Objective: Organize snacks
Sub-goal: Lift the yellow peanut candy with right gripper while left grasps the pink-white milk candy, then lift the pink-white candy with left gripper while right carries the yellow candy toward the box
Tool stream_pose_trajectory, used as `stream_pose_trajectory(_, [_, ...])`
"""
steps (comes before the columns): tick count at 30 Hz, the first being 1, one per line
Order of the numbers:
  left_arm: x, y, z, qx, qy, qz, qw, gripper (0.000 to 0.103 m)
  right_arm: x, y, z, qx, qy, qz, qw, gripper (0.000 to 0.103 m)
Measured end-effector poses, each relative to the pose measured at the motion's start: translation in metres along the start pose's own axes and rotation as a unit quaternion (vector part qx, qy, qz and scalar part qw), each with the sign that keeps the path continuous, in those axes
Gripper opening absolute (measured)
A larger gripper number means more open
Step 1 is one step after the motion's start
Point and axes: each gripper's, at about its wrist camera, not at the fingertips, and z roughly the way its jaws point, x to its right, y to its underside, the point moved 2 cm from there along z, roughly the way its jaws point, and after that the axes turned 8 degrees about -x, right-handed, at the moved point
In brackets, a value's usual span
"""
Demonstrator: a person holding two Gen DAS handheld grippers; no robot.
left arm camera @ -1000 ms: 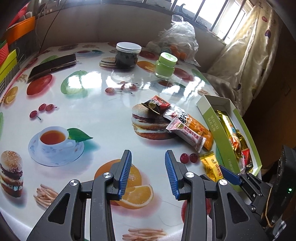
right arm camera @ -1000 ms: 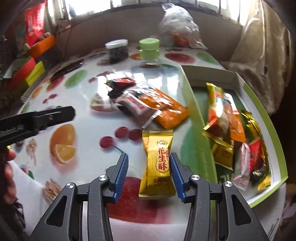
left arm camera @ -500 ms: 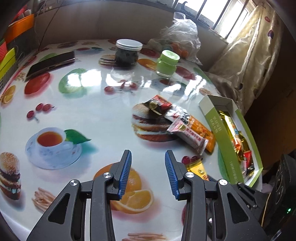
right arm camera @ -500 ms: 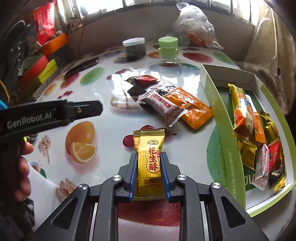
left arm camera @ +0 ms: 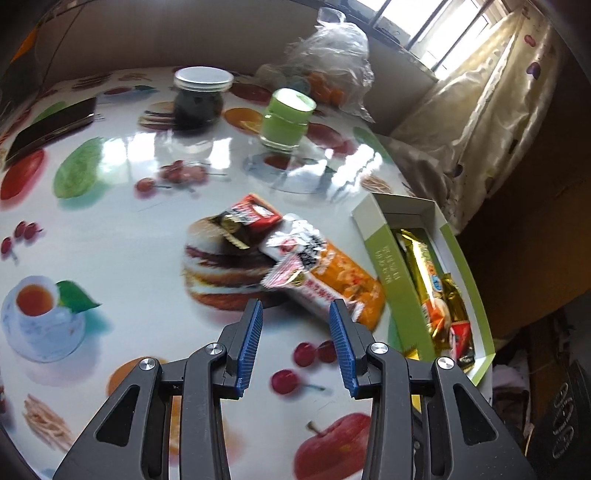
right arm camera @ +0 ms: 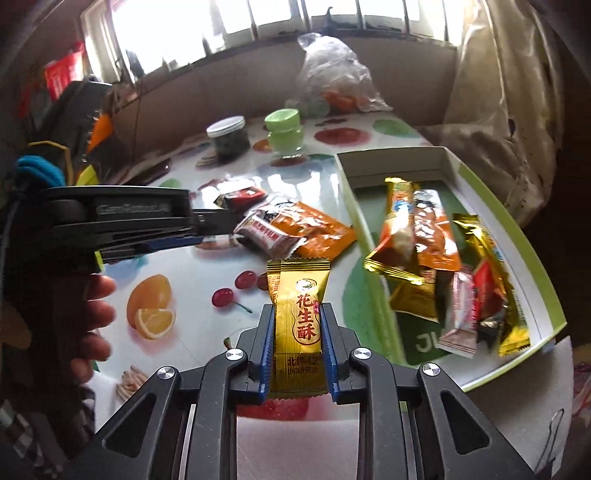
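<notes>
Table [left arm camera: 110, 236]: round, glossy cloth w/ printed fruit, burgers, tea cup — glare patches across the top.
Windows [right arm camera: 236, 22]: barred row along the back, blown-out daylight pouring in.
Wall [right arm camera: 221, 88]: low beige panel under the sill, curving behind the table.
Curtain [left arm camera: 491, 103]: cream, small dark motifs, bunched at right.
Left edge: cluttered shelf stuff [right arm camera: 62, 77], red & orange bits — too blurred to tell.
</notes>
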Motion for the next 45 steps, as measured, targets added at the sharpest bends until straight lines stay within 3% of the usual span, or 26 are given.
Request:
stream_pose_trajectory(8, [0.020, -0.010, 0.024, -0.019, -0.011, 0.009, 0.9997, 0.039, 0.018, 0.004, -0.007, 0.005, 0.003, 0.022, 1.000, 0.022])
stream_pose_trajectory(14, [0.024, -0.013, 0.040, -0.034, -0.053, 0.012, 0.9980, 0.039, 0.025, 0.005, -0.008, 0.007, 0.000, 0.032, 0.999, 0.022])
stream_pose_trajectory(19, [0.020, -0.010, 0.033, -0.024, -0.085, 0.019, 0.9959, 0.039, 0.026, 0.005, -0.006, 0.007, -0.006, 0.034, 0.999, 0.022])
stream_pose_trajectory(36, [0.016, -0.008, 0.033, -0.021, -0.115, 0.039, 0.9923, 0.039, 0.024, 0.004, -0.004, 0.006, -0.013, 0.036, 0.999, 0.022])
stream_pose_trajectory(45, [0.013, -0.006, 0.037, -0.018, -0.113, 0.038, 0.9927, 0.039, 0.025, 0.004, -0.003, 0.004, -0.013, 0.038, 0.999, 0.022])
